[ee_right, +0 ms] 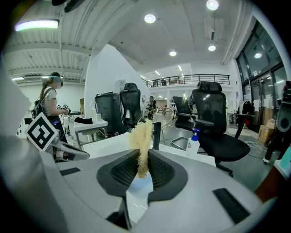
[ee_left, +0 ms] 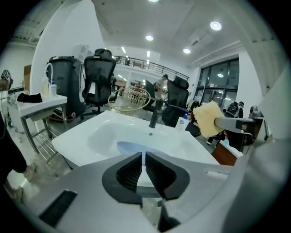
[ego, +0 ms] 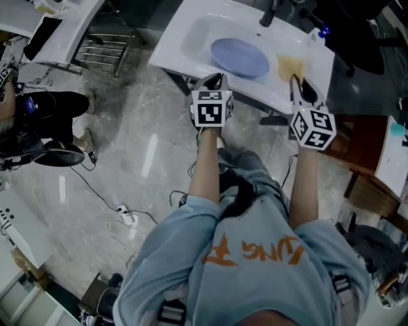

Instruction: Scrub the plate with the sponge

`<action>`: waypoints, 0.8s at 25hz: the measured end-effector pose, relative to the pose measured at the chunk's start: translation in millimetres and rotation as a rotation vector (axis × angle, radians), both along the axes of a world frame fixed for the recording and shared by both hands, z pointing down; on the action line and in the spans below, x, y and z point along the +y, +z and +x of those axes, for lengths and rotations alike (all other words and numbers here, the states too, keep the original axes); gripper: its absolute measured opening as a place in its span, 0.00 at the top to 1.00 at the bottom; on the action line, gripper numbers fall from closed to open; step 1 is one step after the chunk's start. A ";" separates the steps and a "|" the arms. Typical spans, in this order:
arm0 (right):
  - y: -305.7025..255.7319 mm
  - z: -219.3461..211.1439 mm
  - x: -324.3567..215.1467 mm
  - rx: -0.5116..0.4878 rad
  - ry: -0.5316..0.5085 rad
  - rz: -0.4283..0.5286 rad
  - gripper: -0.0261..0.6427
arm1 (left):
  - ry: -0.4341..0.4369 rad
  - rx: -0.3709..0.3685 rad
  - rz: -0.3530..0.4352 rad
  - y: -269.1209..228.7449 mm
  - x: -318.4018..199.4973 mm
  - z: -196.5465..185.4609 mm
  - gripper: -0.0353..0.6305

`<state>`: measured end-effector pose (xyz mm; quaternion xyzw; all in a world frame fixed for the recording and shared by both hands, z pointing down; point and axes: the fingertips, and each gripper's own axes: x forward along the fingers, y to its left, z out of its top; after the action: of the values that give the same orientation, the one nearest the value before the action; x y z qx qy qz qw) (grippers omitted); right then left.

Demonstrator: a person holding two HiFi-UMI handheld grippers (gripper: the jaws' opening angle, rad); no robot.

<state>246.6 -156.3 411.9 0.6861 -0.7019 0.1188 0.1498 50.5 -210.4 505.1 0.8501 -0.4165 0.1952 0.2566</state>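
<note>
— Plate (ego: 240, 57) placed where?
— Flat in the sink (ego: 194, 38) basin. My right gripper (ee_right: 143, 169) pinches the sponge (ee_right: 142, 136); left gripper (ee_left: 144, 160) pressed together, empty. Scrubbing hasn't begun; next I lower sponge onto it.

Sink (ego: 167, 51): one. Plate (ego: 239, 57): one. Sponge (ego: 290, 65): one. Tap (ego: 268, 14): one. Pump bottle (ee_right: 194, 144): one. Tongs: two, namely left tongs (ee_left: 144, 157) and right tongs (ee_right: 143, 164).

White sink (ego: 173, 39) with black faucet (ego: 268, 13), pump bottle (ee_right: 194, 142) beside it, black office chairs (ee_right: 212, 119) behind, marble floor (ego: 127, 159)
</note>
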 end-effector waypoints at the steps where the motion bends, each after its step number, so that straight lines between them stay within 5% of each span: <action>1: 4.4 6.3 -3.1 -0.007 0.014 0.000 0.88 | -0.008 0.001 -0.014 3.7 -3.7 3.1 0.92; 4: 25.6 10.1 -7.1 -0.061 0.051 -0.012 0.88 | -0.008 -0.014 -0.070 17.1 -5.7 2.0 0.80; 12: 57.3 12.2 -41.9 -0.140 0.019 -0.051 0.88 | -0.006 -0.016 -0.172 27.5 -53.6 -5.5 0.67; 17: 63.2 39.3 -57.9 -0.157 0.047 -0.064 0.88 | 0.039 0.028 -0.262 37.4 -74.7 9.5 0.65; 20: 62.1 48.1 -72.0 -0.172 0.048 -0.056 0.88 | 0.024 -0.013 -0.306 48.2 -92.9 10.1 0.63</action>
<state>294.7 -228.3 473.9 0.6854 -0.6921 0.2005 0.1051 60.6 -303.4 553.3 0.8047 -0.3732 0.2651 0.3780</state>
